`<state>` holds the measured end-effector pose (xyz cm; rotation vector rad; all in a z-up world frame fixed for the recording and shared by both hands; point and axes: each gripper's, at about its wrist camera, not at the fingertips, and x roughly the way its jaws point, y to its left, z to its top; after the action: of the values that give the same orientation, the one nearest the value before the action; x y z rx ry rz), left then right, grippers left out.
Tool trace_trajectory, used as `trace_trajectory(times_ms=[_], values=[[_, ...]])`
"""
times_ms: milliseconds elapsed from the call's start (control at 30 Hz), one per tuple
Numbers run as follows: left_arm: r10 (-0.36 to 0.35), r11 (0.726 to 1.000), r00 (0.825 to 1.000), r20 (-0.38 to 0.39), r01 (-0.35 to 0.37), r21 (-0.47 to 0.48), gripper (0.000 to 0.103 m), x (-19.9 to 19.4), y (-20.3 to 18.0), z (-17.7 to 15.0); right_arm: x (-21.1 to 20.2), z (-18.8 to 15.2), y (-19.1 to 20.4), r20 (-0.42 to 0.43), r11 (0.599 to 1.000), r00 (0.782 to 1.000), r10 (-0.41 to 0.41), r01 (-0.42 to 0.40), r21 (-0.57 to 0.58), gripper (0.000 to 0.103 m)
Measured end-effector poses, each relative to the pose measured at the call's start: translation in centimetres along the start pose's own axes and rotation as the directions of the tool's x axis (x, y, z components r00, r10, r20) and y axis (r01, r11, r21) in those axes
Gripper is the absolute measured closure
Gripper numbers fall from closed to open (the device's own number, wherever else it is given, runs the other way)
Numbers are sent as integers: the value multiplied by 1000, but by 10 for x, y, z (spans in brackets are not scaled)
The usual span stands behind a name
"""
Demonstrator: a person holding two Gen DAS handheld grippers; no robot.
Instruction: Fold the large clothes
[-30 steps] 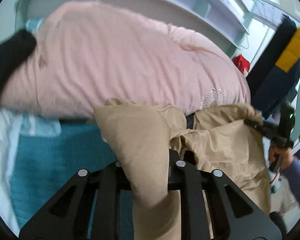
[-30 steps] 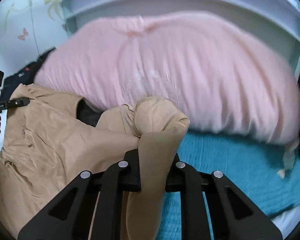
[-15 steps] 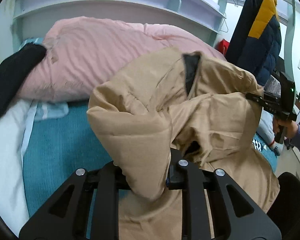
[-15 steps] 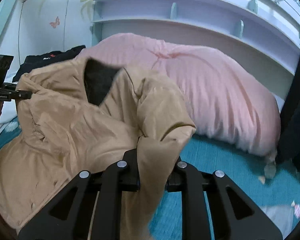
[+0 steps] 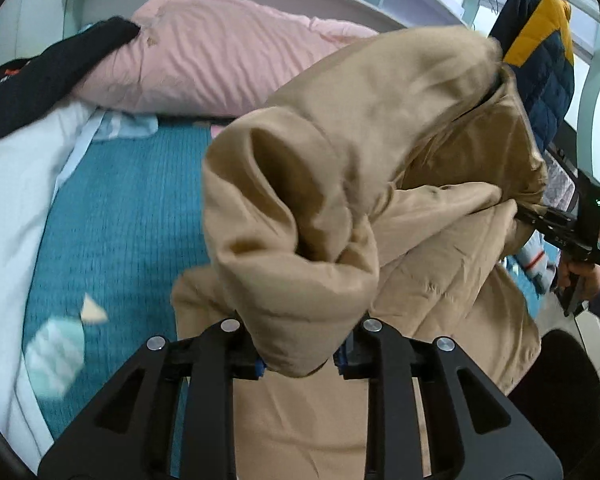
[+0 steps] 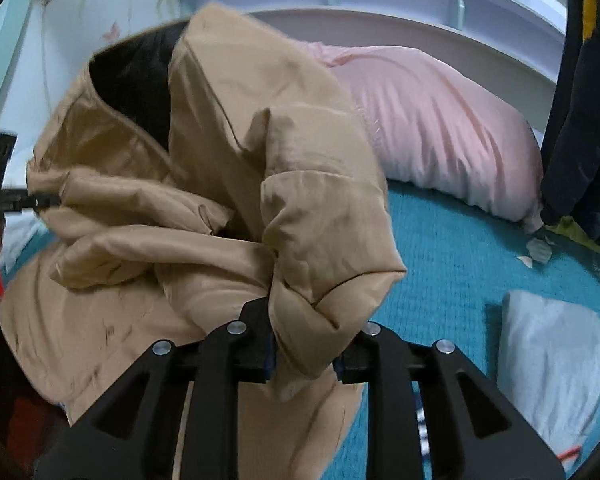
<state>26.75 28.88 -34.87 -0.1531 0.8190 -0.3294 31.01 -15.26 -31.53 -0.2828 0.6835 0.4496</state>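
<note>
A large tan padded jacket (image 5: 380, 152) with a dark lining hangs in the air between both grippers, above a teal bedspread (image 5: 124, 216). My left gripper (image 5: 300, 360) is shut on a bunched fold of the jacket. My right gripper (image 6: 304, 356) is shut on another fold of the jacket (image 6: 228, 184). The right gripper also shows in the left wrist view (image 5: 540, 216) at the jacket's far right edge. The left gripper shows in the right wrist view (image 6: 40, 202) at the jacket's left edge. The lower part of the jacket droops below the grippers.
A pink duvet (image 5: 220, 60) lies at the head of the bed under pale shelves (image 6: 380, 8). A black garment (image 5: 40, 76) and white bedding (image 5: 8, 184) lie at left. A navy and yellow coat (image 5: 540, 64) hangs at right. A grey folded cloth (image 6: 552, 364) lies on the bedspread.
Both grippers have lifted the jacket up and pulled back from the pink duvet. The jacket now hangs higher and fills more of both views.
</note>
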Motion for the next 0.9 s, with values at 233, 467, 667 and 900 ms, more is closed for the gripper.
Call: trace_trajectory(times_ms=[233,467,667,900], values=[[46,999,997,-64,-47,-6,72,-9,1,-43,-14,-40,14,-114,999,993,-29,24,-45,79],[136,989,983,-121,-141,-37,39,-30,5,-63,-25,-71,10,-261,997,963,-71,74,3,65],[257,957,948,-186,-277,-89,33,-69,15,-76,-74,-76,1,-328,990,941,-88,119,76,57],[331,903,942,-62,-335,-268,25,-138,6,-55,-114,-40,-14,-192,946,981,31,33,321,56]])
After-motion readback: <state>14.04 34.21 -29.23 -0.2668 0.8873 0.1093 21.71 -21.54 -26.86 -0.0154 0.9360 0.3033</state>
